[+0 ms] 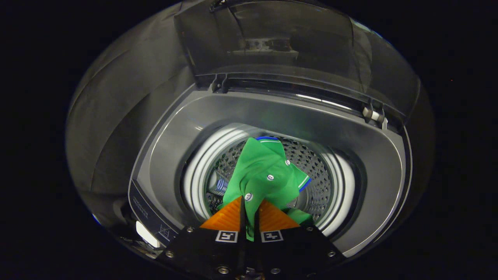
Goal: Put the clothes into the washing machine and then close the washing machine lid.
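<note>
My gripper (249, 202) pinches the green shirt (264, 175) over the drum (311, 182) just ahead; releasing early could drape fabric over the rim, blocking the lid (280, 39).

Gripper (249, 202): hung above the drum's mouth, fingers closed together on a fold of the garment.
Green buttoned polo shirt (264, 175): hung from between the fingers, ahead of them, down into the drum.
Perforated steel drum (311, 182): lay below and around the shirt, inside the machine's top opening.
Grey top-loading washing machine (233, 112): its top deck ringed the drum on all sides.
Clear hinged lid (280, 39): stood raised behind the drum, beyond the shirt, at the back of the deck.
Control panel strip (149, 214): ran along the deck's near left side, left of the fingers.
</note>
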The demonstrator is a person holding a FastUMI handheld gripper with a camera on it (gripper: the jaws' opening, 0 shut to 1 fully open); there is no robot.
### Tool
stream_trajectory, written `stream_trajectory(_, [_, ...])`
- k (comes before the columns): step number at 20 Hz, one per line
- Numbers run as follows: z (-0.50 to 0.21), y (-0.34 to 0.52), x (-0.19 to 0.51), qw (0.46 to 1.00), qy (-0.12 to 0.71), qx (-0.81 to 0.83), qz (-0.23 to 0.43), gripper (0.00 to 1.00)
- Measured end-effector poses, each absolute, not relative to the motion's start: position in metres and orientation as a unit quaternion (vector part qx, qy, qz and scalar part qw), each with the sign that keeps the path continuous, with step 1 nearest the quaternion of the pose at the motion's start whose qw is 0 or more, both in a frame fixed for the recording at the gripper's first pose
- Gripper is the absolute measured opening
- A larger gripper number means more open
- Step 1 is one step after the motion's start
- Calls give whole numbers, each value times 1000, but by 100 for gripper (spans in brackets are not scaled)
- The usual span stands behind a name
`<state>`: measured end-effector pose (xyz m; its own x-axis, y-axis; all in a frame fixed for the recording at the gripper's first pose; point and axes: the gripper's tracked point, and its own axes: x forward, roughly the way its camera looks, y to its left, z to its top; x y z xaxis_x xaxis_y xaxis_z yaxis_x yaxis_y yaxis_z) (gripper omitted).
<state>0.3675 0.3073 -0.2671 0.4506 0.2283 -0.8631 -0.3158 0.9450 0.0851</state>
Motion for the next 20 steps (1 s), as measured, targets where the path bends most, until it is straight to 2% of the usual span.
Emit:
stream_trajectory(3, [-267, 306, 362, 845, 506, -44, 166, 15])
stream_trajectory(4, [-265, 307, 364, 849, 499, -44, 168, 23])
stream_trajectory(9, [-231, 309, 375, 873, 454, -41, 172, 97])
stream_trajectory(15, [-134, 318, 409, 934, 297, -42, 196, 96])
stream_trajectory(20, [-59, 312, 426, 962, 188, -64, 187, 96])
